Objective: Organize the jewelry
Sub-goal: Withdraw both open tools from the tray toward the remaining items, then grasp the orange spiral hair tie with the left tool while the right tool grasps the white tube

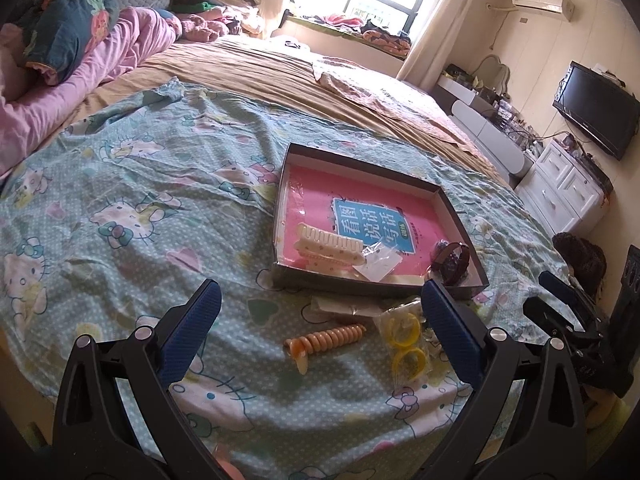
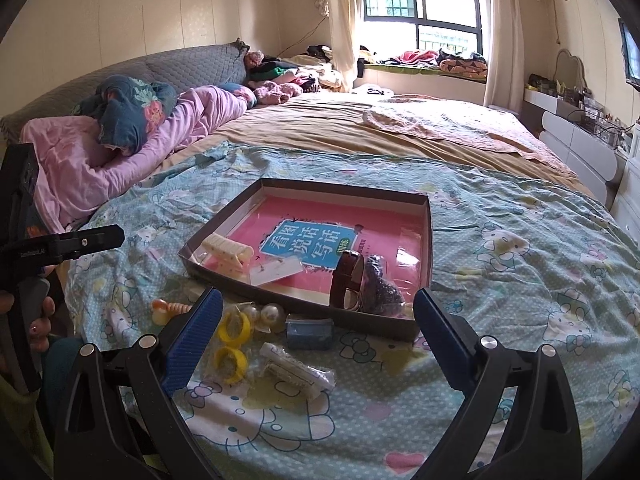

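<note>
A shallow dark box [image 1: 362, 162] [image 2: 430, 240] with a pink book inside lies on the bed. It holds a cream hair clip [image 1: 328, 250] [image 2: 228, 254], a clear packet [image 1: 378, 264] [image 2: 276, 272], a brown watch [image 1: 454, 260] [image 2: 346, 280] and a dark beaded piece [image 2: 380, 288]. In front of it lie an orange spiral hair clip [image 1: 328, 340] [image 2: 168, 308], yellow rings in a bag [image 1: 404, 340] [image 2: 232, 340], pearls [image 2: 266, 314], a blue clip [image 2: 310, 332] and a white packet [image 2: 296, 372]. My left gripper [image 1: 320, 336] is open above the loose items. My right gripper [image 2: 316, 340] is open above them too.
A Hello Kitty sheet [image 1: 140, 208] [image 2: 520, 260] covers the near bed. Pink and blue bedding [image 1: 60, 60] [image 2: 120, 132] is piled at the far left. White drawers and a TV [image 1: 596, 108] stand at the right. The other gripper shows at the right edge of the left wrist view [image 1: 572, 312].
</note>
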`<state>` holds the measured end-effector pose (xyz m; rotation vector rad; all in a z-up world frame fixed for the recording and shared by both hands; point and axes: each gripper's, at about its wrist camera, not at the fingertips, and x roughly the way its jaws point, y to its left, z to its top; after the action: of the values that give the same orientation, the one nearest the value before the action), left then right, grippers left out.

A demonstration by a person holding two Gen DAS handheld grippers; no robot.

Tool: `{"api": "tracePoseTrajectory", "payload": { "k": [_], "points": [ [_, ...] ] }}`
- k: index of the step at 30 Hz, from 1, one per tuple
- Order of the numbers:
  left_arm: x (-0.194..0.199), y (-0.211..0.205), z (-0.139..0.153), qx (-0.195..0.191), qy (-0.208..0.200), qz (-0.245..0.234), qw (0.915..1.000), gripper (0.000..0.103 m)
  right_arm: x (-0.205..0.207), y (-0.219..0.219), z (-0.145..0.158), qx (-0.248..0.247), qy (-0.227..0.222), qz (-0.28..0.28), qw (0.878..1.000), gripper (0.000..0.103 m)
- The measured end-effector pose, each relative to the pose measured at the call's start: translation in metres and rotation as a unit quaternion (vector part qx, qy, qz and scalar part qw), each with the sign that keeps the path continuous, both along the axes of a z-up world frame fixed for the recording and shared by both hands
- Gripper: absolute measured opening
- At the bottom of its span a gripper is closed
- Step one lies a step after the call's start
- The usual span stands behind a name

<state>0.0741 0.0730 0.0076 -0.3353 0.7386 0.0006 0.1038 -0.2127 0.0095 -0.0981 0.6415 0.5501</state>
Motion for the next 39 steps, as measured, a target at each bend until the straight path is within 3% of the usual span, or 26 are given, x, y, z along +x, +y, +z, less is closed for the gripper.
{"api": "tracePoseTrajectory", "payload": {
  "k": [16,39],
  "points": [
    [0.0,-0.013,-0.035,0.029,0.049,-0.025,0.9981,0.094,-0.004,0.007,-0.034,-0.033,0.038,0.017,0.999,0.095],
    [0.038,-0.039,-0.085,0.064,0.122,-0.086,0.9867,0.092,0.004,0.014,-0.076,-0.054,0.094,0.026,0.994,0.096]
  ]
}}
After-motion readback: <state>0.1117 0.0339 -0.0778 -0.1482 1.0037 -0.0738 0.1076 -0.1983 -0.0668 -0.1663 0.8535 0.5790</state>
